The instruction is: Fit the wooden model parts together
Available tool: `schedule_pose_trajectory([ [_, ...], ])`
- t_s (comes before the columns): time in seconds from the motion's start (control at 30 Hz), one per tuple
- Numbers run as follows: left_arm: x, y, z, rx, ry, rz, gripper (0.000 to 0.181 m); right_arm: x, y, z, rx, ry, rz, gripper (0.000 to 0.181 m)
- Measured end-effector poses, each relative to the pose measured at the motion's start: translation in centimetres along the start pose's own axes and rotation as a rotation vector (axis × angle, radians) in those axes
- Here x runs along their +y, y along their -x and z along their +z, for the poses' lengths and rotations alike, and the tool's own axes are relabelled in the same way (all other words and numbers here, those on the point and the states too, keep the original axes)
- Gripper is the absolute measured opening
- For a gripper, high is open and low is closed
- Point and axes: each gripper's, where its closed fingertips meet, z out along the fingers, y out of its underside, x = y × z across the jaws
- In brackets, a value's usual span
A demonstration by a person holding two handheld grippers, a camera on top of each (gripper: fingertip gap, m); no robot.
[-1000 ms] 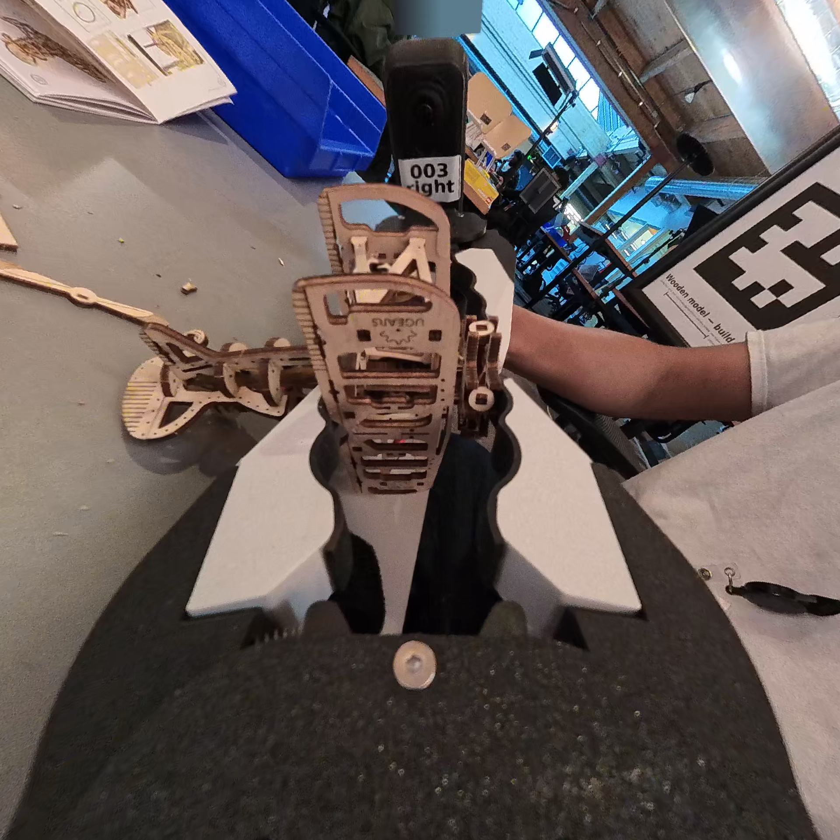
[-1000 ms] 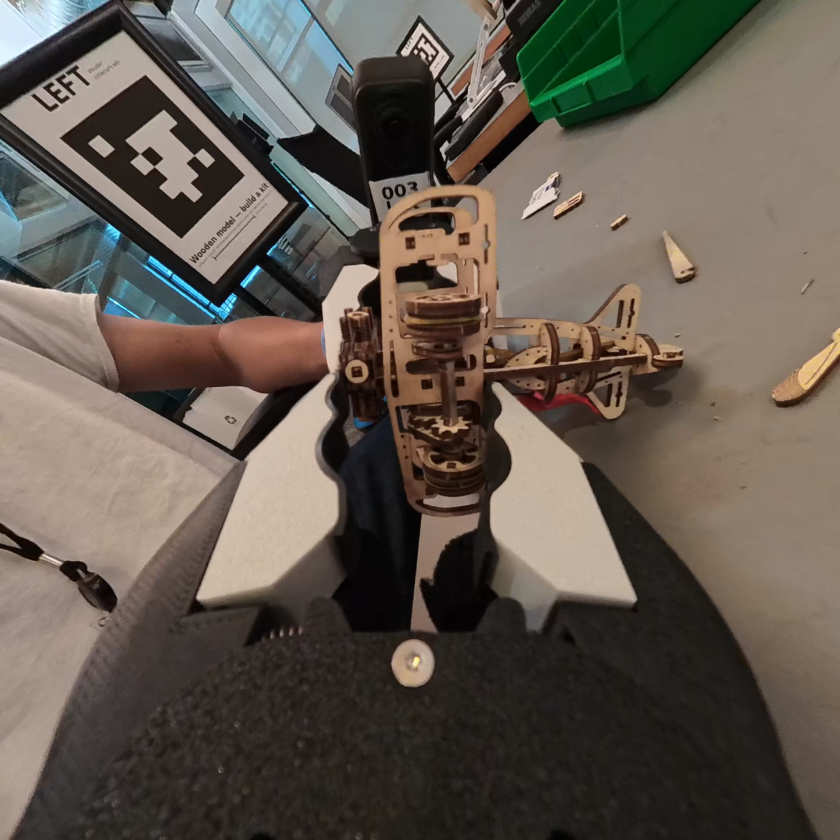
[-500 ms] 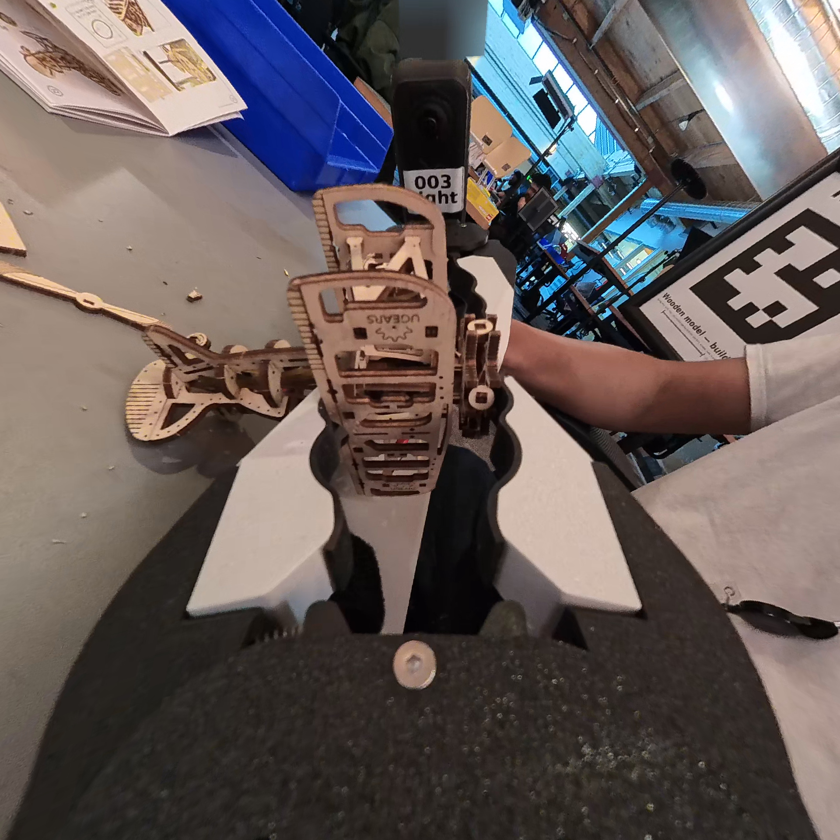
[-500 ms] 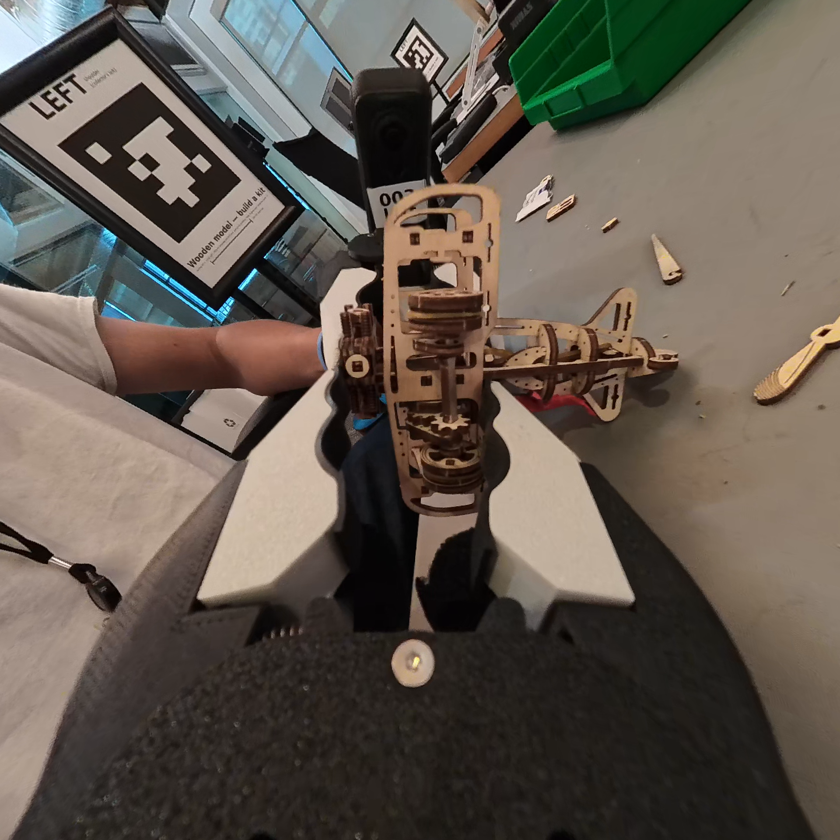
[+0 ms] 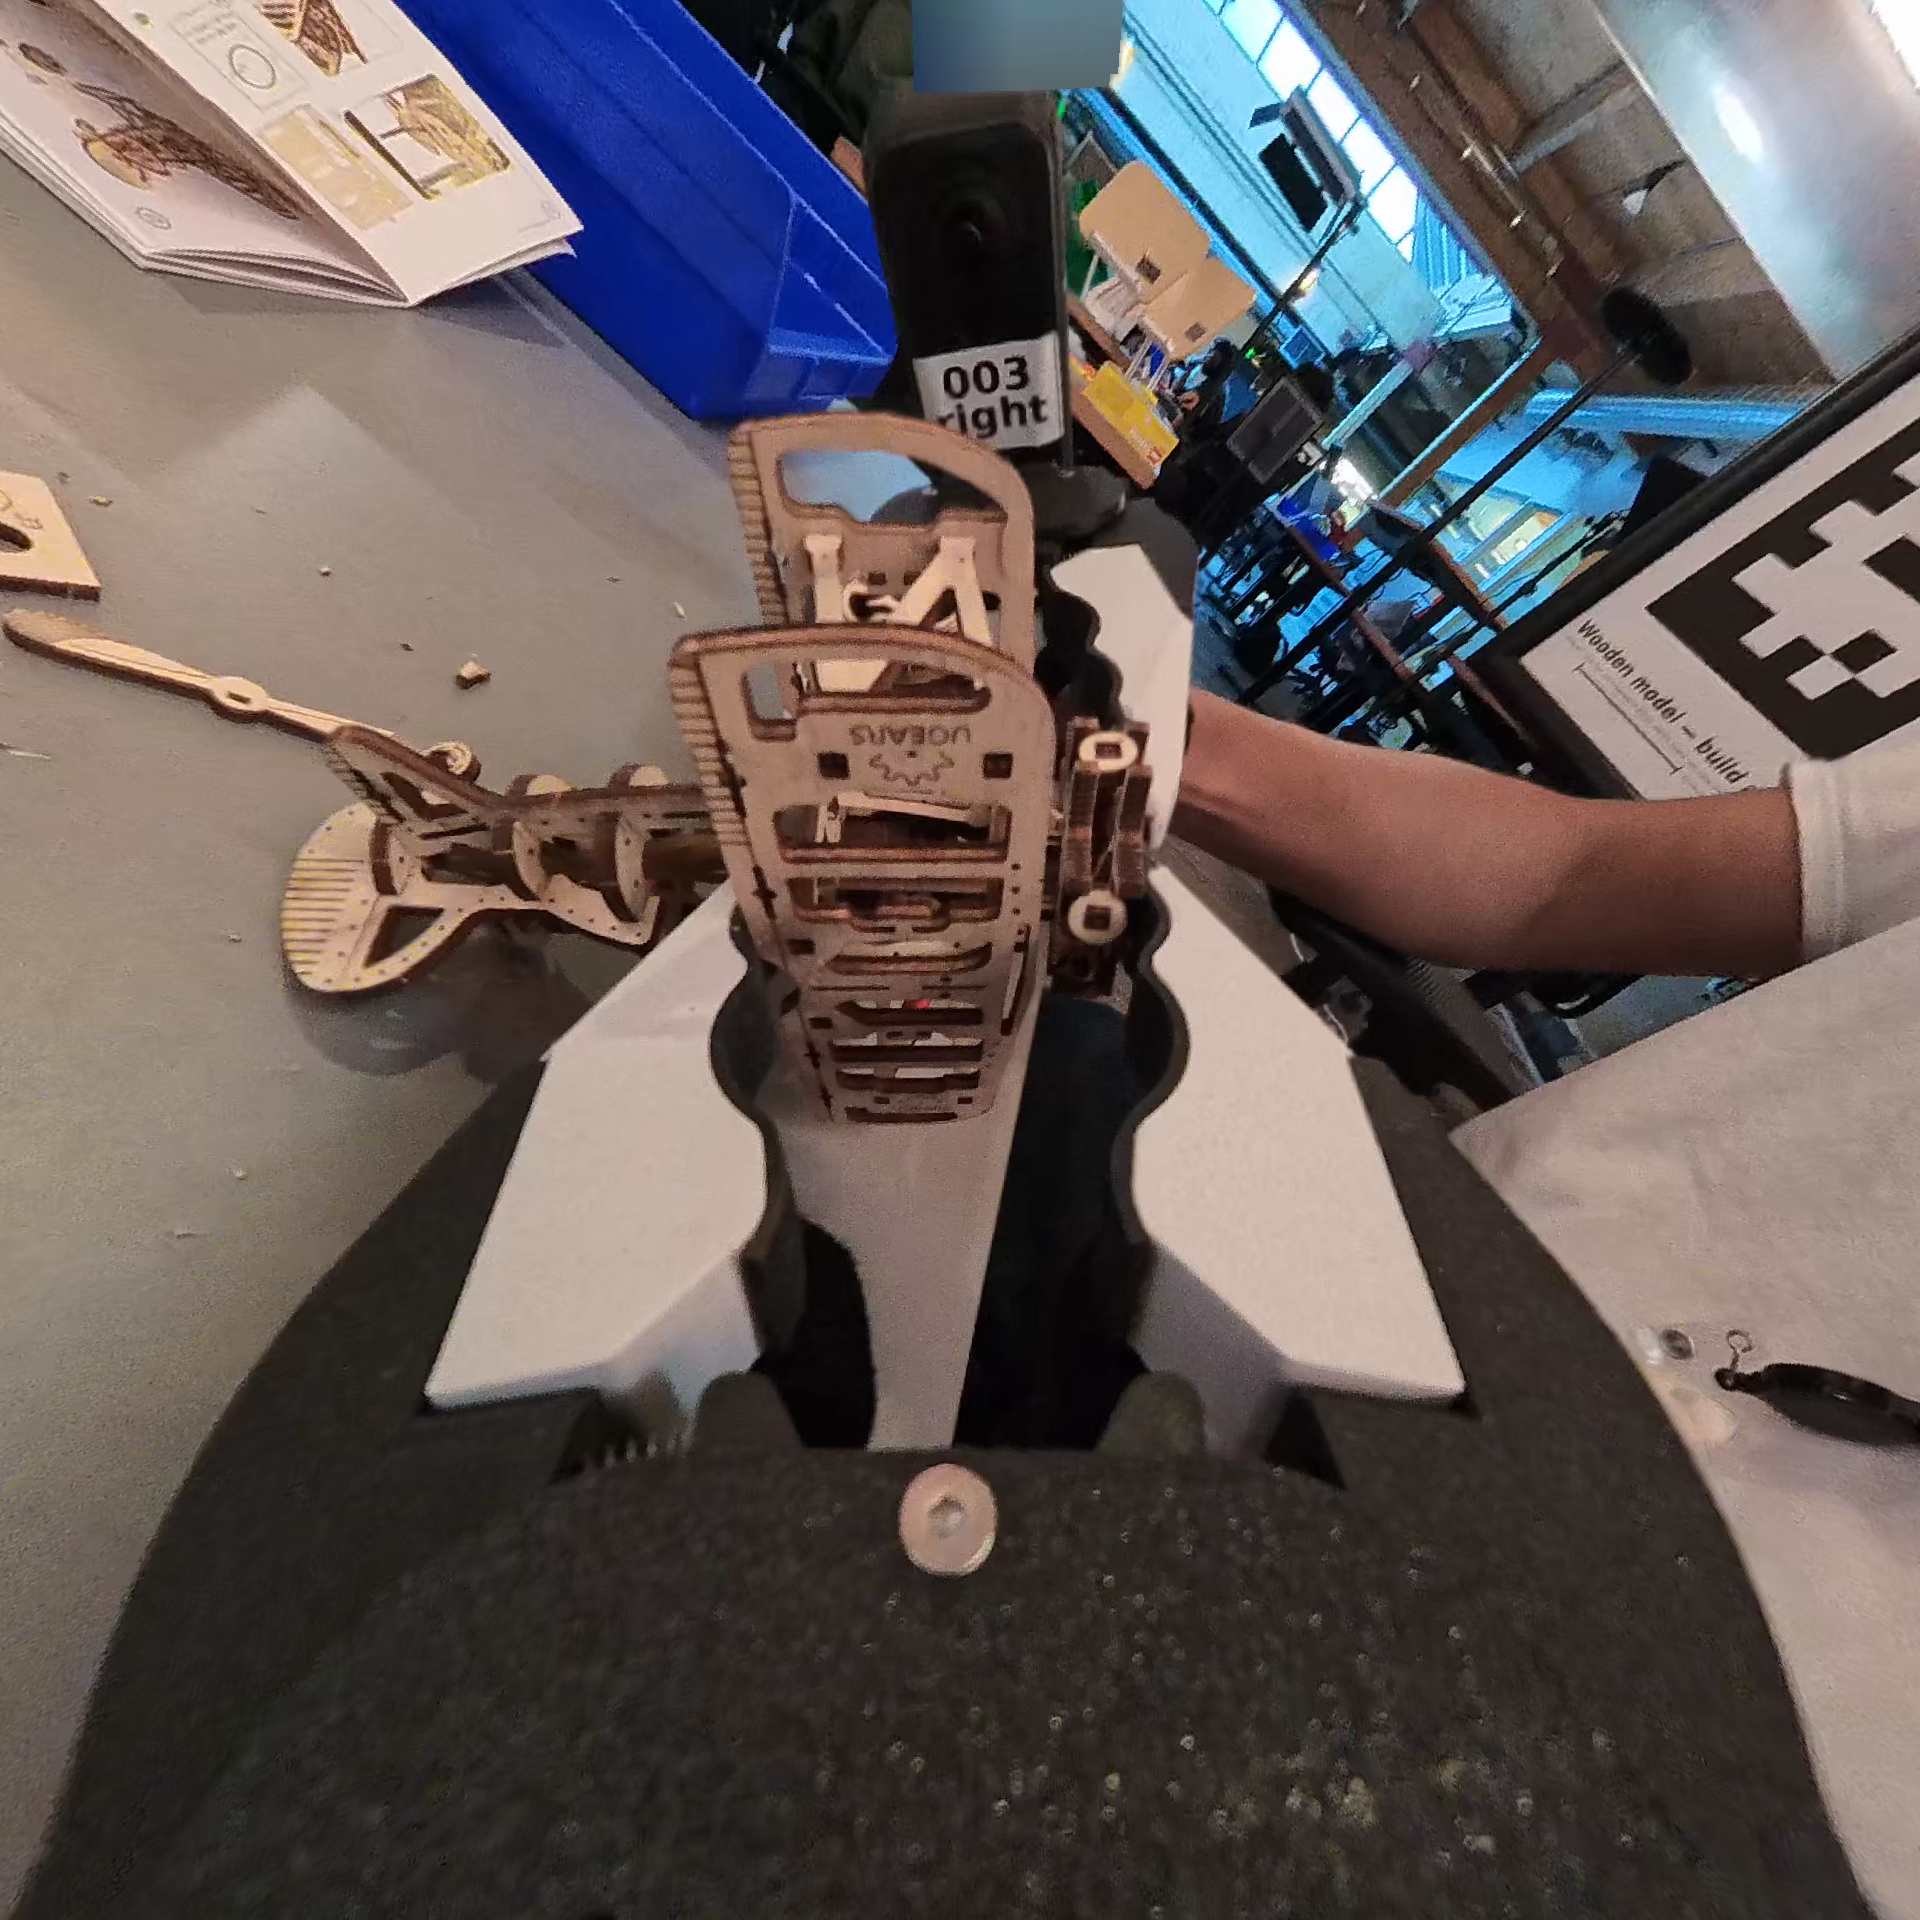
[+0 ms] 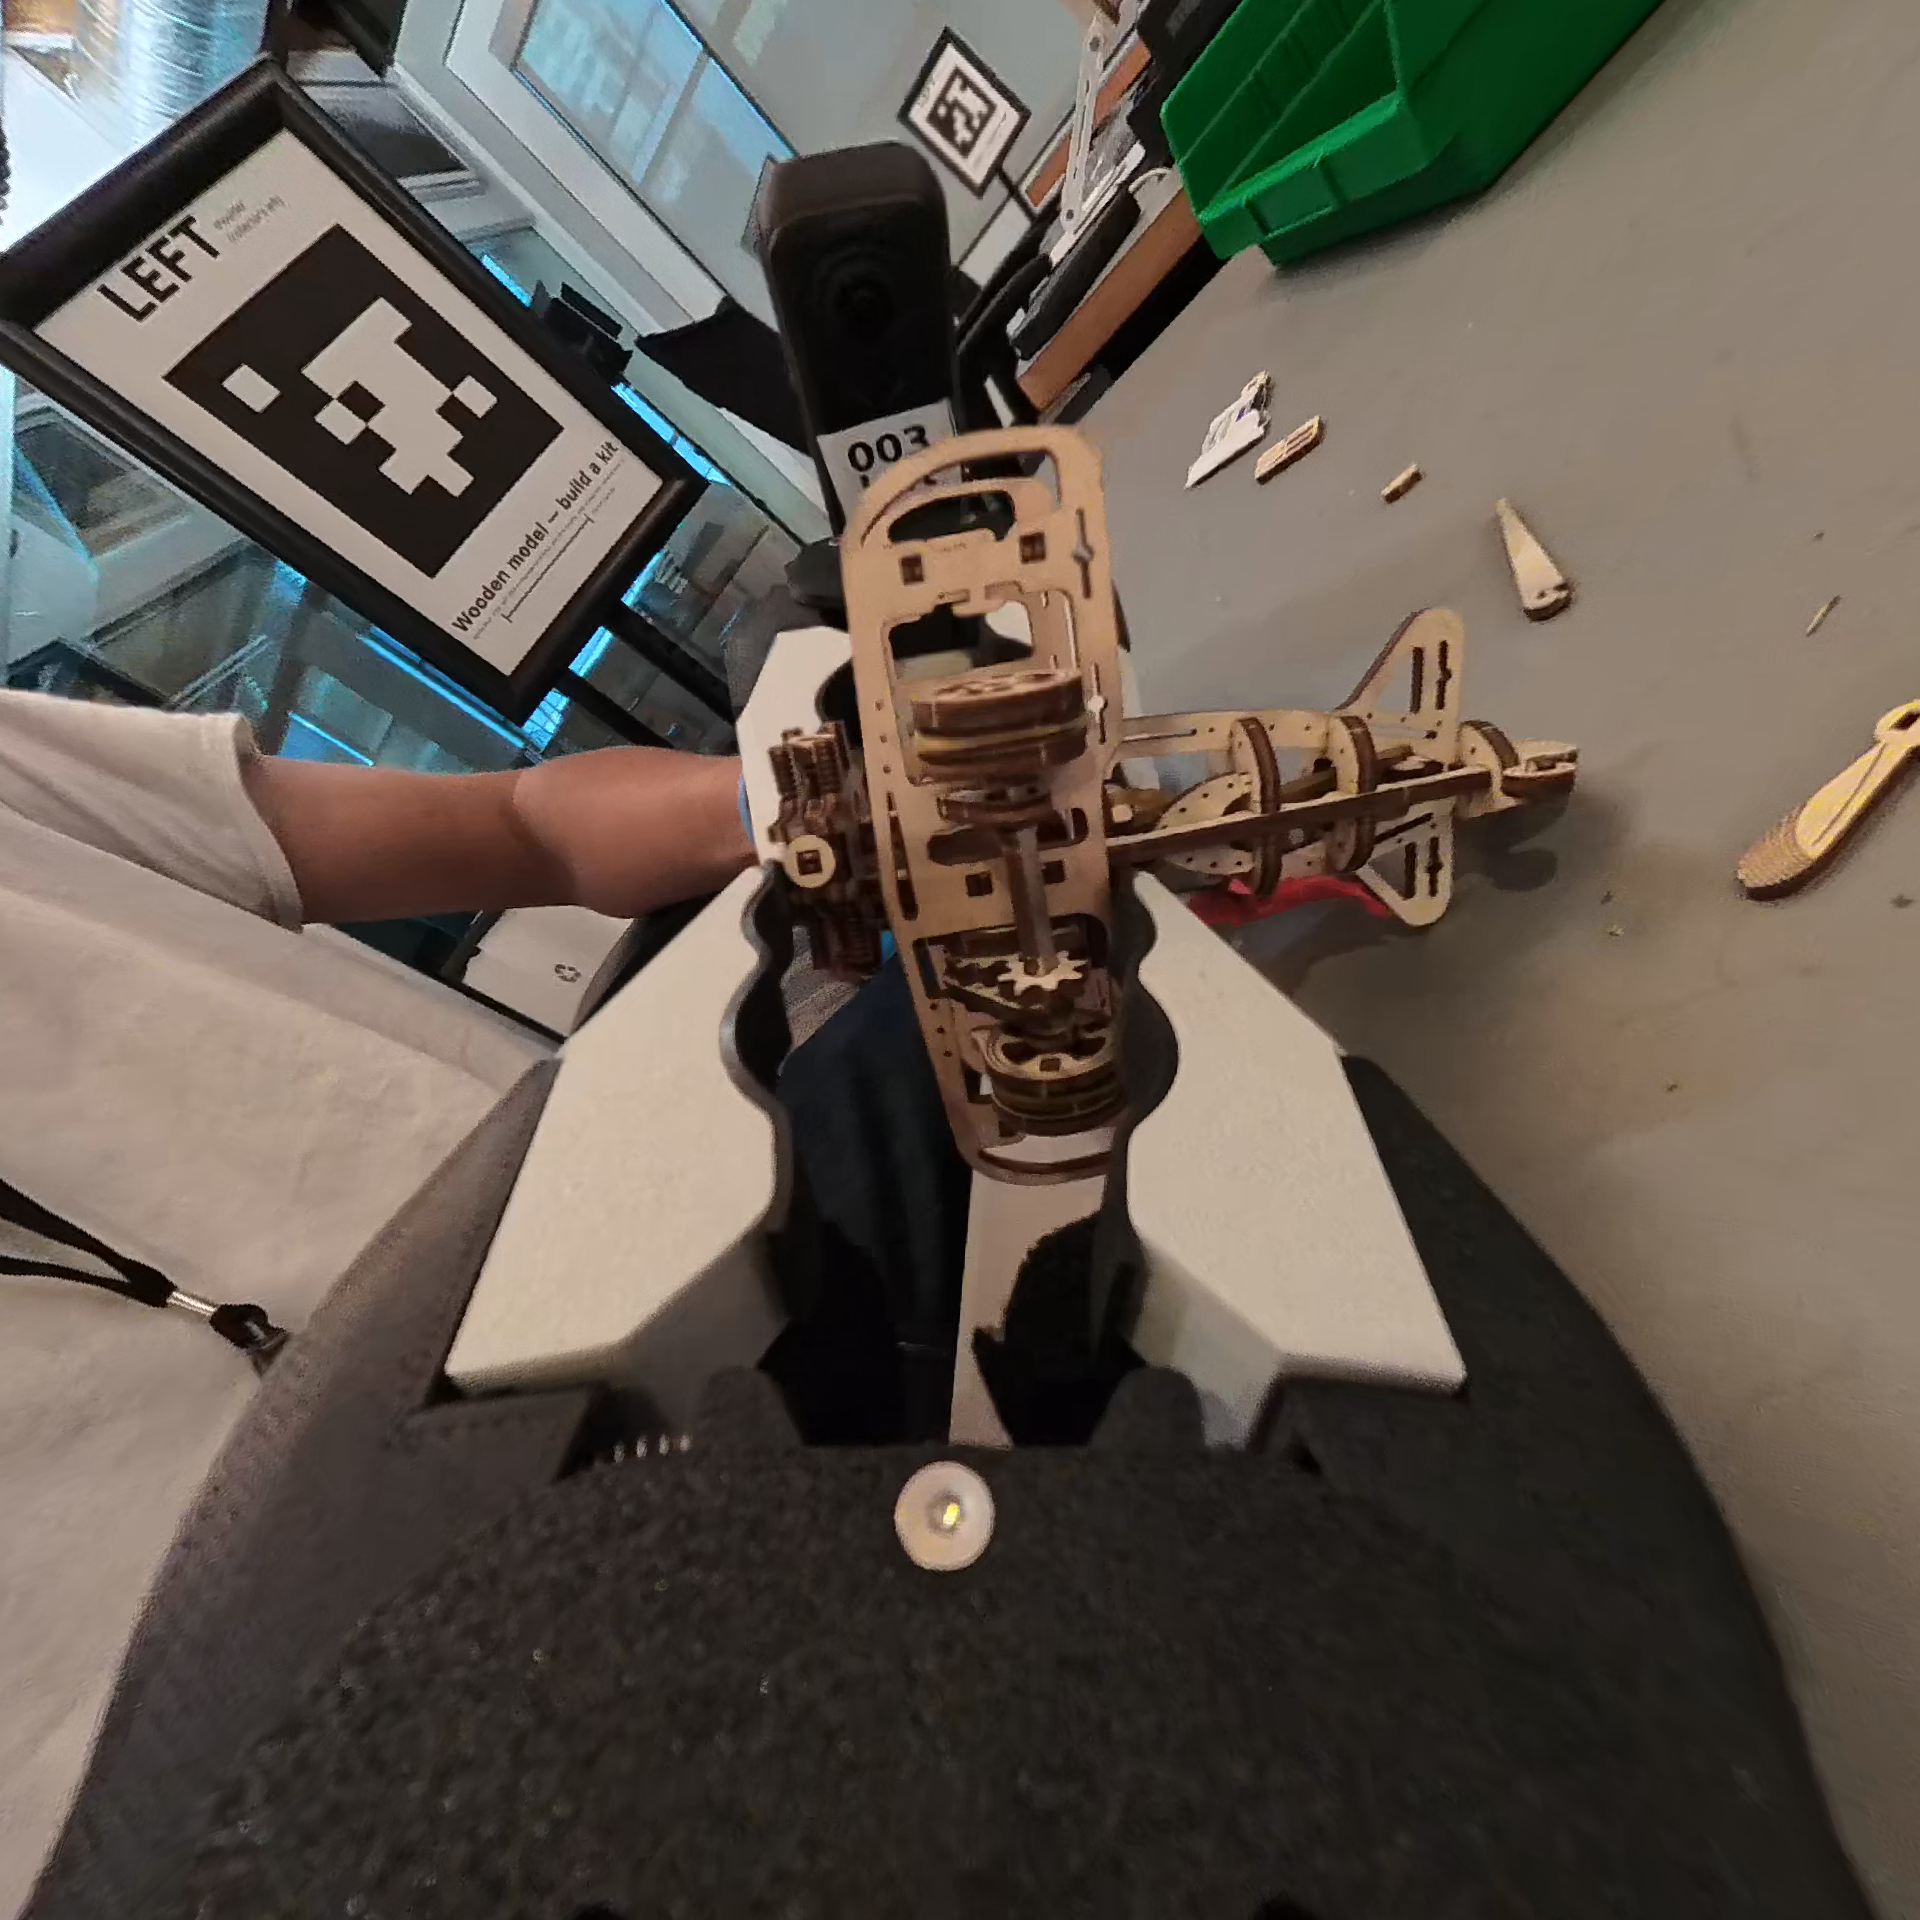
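A wooden biplane model [image 5: 883,790] is held between my two grippers, which face each other. My left gripper [image 5: 935,914] is shut on the wings at one wingtip. The tail [image 5: 416,873] points left, just above the grey table [image 5: 208,1143]. In the right wrist view my right gripper [image 6: 945,935] is shut on the other wingtip of the model [image 6: 997,748], where gears and wheels show. There the tail [image 6: 1403,790] points right. Each view shows the other gripper's black camera behind the model, in the left wrist view [image 5: 966,260] and in the right wrist view [image 6: 862,301].
A blue bin [image 5: 644,187] and an open instruction booklet [image 5: 260,135] lie at the far left. A loose wooden blade [image 5: 156,675] lies near the tail. A green bin [image 6: 1455,104] and wood scraps [image 6: 1527,561] are on the right. A person's forearm [image 5: 1455,852] reaches in.
Both grippers have shifted and tilted slightly with the model still between them. The grip on the model looks the same.
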Motion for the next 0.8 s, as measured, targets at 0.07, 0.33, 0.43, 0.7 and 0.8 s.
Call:
schedule_pose_trajectory([
  [0.07, 0.06, 0.01, 0.06, -0.002, 0.003, 0.001, 0.064, 0.06, 0.05, -0.03, -0.003, -0.005, -0.01, 0.062],
  [0.33, -0.16, 0.35, 0.03, -0.019, -0.011, -0.015, 0.063, -0.31, -0.31, 0.29, 0.032, -0.029, -0.014, 0.069],
  [0.43, -0.26, 0.36, -0.06, -0.019, -0.018, -0.015, 0.064, -0.47, -0.4, 0.31, 0.037, -0.036, -0.025, 0.062],
  [0.7, 0.09, -0.45, -0.17, 0.042, 0.003, -0.014, 0.072, 0.21, -0.08, 0.36, 0.026, 0.019, -0.073, 0.056],
  [0.8, 0.19, -0.55, -0.48, 0.058, 0.013, -0.01, 0.071, 0.21, 0.02, 0.55, 0.02, 0.021, -0.066, 0.057],
])
